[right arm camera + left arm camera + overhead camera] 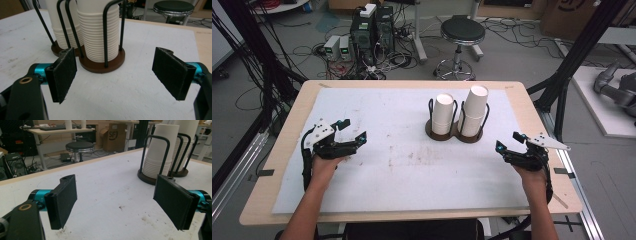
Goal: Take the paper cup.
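The cup holder [456, 131], a dark double-ringed wire stand on round brown bases, stood on the white mat [402, 165] toward the far right-centre of the desk [277, 150], carrying two upright stacks of white paper cups: the left stack [443, 114] and the taller right stack [474, 110], side by side and each ringed by black wire loops. The right gripper [507, 142] lay near the desk's right edge, just to the right of the holder and a little nearer the person, apart from it; in the right gripper view the nearer stack [97, 32] and its brown base [102, 65] sat straight ahead between the two black jaws, which stood wide apart with nothing between them. The left gripper [354, 131] was well apart from the holder, over the left part of the mat; in the left gripper view the holder [162, 157] appeared off to the right beyond the right-hand jaw, and its jaws too were spread wide with only the stained mat [112, 195] seen between them. Both forearms came in from the near edge, each hand wrapped around its gripper's body from behind, the grippers held low over the mat and roughly level, angled inward toward the middle of the desk, grey three-cornered plates on top.
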A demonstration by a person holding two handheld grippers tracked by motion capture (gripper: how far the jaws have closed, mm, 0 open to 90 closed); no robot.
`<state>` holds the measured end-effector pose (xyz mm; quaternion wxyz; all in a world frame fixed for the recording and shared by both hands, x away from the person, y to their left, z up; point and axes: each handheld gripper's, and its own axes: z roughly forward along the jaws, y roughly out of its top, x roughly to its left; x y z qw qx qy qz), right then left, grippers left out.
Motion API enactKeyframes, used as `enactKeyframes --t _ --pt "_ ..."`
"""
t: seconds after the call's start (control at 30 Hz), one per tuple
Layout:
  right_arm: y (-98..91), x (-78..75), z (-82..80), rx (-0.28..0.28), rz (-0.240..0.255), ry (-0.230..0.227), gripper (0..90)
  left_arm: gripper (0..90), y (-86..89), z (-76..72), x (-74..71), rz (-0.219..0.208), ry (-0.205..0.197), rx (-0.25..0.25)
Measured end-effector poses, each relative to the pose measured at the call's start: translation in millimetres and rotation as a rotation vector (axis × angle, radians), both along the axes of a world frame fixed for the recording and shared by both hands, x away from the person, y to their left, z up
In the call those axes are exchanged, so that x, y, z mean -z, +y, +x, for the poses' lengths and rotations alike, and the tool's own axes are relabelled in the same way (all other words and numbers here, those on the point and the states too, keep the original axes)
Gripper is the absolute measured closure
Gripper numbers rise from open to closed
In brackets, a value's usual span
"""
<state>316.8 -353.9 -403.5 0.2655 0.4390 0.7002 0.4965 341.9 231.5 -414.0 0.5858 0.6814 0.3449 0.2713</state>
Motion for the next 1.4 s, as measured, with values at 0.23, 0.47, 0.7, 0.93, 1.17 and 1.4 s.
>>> enactKeyframes --t 0.23,0.47,0.7,0.93,1.17,1.4 --pt "16.9 -8.0 3.6 -0.049 -0.004 -0.013 20.0 18.8 1.6 -1.7 0.3 0.001 0.002 -0.001" --pt "32.2 -16.5 4.6 -0.087 0.001 -0.047 23.7 18.9 1.0 -1.4 0.9 0.007 0.004 0.001" --pt "43.0 -22.7 4.8 -0.136 0.028 -0.091 38.6 19.0 0.9 -0.9 1.2 0.012 0.005 0.005" --pt "61.0 -25.0 6.8 -0.191 -0.007 -0.103 48.0 19.0 -0.2 -1.0 1.7 0.012 0.01 0.005" --pt "82.8 -26.5 11.8 -0.23 -0.038 -0.113 53.1 19.0 0.7 -0.7 1.8 0.015 0.012 0.006" --pt "99.7 -30.1 17.9 -0.252 -0.045 -0.126 64.2 19.0 0.1 0.1 2.6 0.011 0.015 0.006"
